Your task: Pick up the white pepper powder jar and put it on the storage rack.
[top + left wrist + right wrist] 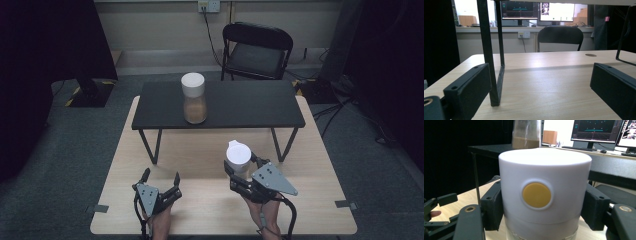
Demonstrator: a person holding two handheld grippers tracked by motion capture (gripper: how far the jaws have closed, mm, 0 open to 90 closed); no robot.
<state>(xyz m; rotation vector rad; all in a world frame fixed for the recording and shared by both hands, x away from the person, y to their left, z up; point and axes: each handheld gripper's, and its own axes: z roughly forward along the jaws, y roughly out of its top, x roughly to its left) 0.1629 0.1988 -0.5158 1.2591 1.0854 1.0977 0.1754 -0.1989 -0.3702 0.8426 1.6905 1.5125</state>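
A white-lidded jar stands held between the jaws of my right gripper over the wooden table's near right part. In the right gripper view the jar's white lid with a round yellow button sits between the two black jaw pads, which press its sides. A second jar, white-lidded with brown contents, stands on the black raised shelf. My left gripper rests open near the table's front left, with nothing between its jaws; its pads frame bare tabletop.
The black shelf stands on thin metal legs on the light wooden table. A black folding chair sits behind the table. Monitors and a desk line the far wall. Dark stands flank the table on both sides.
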